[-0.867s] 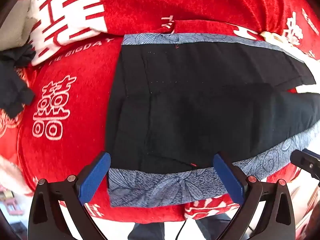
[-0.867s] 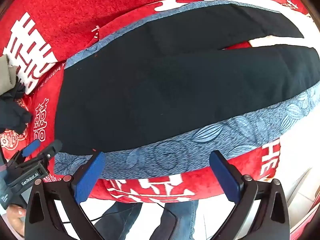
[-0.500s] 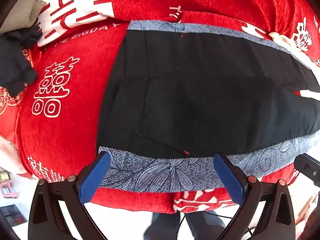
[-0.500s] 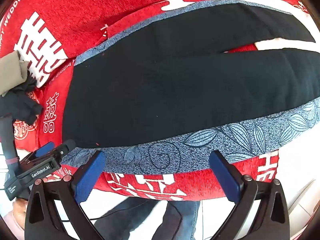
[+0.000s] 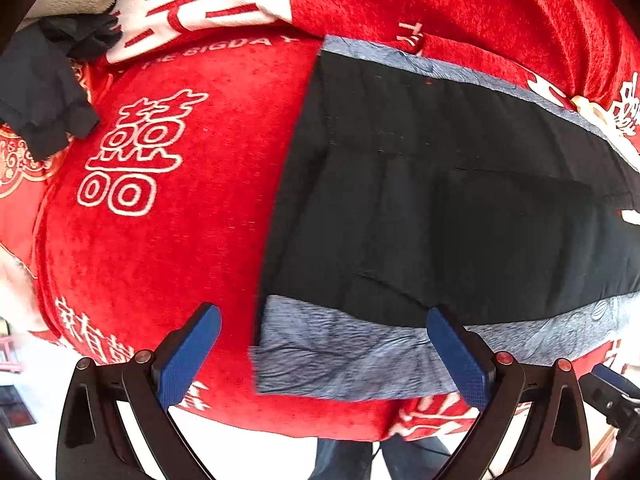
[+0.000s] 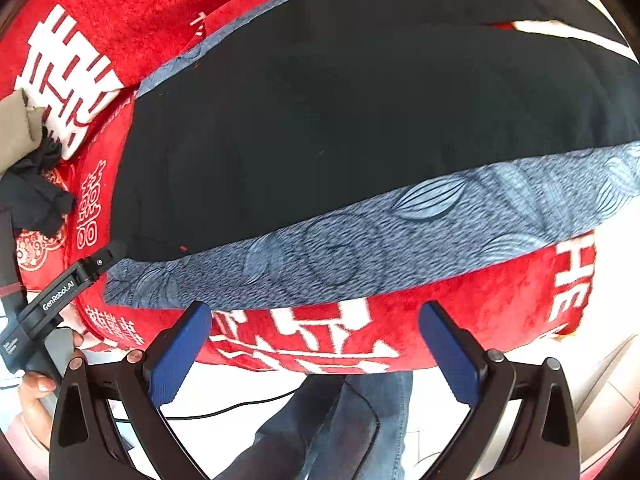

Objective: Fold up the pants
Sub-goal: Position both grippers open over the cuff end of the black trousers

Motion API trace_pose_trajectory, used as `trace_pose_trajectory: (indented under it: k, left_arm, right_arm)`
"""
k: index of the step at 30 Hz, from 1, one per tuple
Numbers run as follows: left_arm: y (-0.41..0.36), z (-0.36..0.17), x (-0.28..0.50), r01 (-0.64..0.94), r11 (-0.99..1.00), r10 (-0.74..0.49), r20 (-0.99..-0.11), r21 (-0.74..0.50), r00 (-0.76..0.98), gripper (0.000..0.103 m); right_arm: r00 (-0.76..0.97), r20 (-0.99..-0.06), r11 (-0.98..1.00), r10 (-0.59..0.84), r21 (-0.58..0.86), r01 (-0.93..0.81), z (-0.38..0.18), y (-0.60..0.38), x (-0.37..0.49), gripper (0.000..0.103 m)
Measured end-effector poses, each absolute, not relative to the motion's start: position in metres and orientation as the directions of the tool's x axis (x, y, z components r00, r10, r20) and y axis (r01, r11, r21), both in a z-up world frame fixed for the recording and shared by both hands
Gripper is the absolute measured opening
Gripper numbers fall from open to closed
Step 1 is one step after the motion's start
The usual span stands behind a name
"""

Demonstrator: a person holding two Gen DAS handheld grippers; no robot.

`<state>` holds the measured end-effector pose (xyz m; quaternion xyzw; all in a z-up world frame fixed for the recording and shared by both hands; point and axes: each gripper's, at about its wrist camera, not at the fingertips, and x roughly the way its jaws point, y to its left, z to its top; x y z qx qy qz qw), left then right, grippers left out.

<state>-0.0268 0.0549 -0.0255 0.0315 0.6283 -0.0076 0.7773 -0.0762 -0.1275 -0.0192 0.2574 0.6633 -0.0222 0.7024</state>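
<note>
Black pants (image 5: 460, 208) with grey-blue patterned side stripes lie flat on a red blanket, waistband to the left, legs running right. They also show in the right wrist view (image 6: 340, 120). My left gripper (image 5: 324, 354) is open, its jaws either side of the near waistband corner of the grey stripe (image 5: 340, 356). My right gripper (image 6: 316, 346) is open and empty, just off the blanket's near edge, below the near stripe (image 6: 400, 240). The left gripper (image 6: 96, 264) shows at the waistband corner in the right wrist view.
The red blanket (image 5: 160, 260) with white characters covers the surface. A dark crumpled garment (image 5: 44, 92) and a beige cloth (image 6: 16, 128) lie at the far left. The blanket's near edge drops to a white floor; a person's jeans-clad legs (image 6: 340, 420) stand there.
The left gripper has shifted left, so the waistband corner now sits between its jaws. The right gripper has moved closer to the near stripe. Both stayed open.
</note>
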Motion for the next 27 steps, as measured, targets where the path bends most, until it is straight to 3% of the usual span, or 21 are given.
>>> trace_pose_trajectory:
  k: [12, 27]
  left_arm:
    - [0.063, -0.028, -0.038, 0.068, 0.997, 0.033, -0.984, 0.046, 0.176, 0.103]
    - [0.048, -0.030, -0.043, 0.071, 0.996, 0.036, -0.987, 0.048, 0.156, 0.103]
  right_arm:
    - [0.102, -0.937, 0.864, 0.335, 0.349, 0.363, -0.030, -0.096, -0.074, 0.103]
    - [0.105, -0.937, 0.868, 0.333, 0.348, 0.355, -0.044, -0.124, -0.075, 0.103]
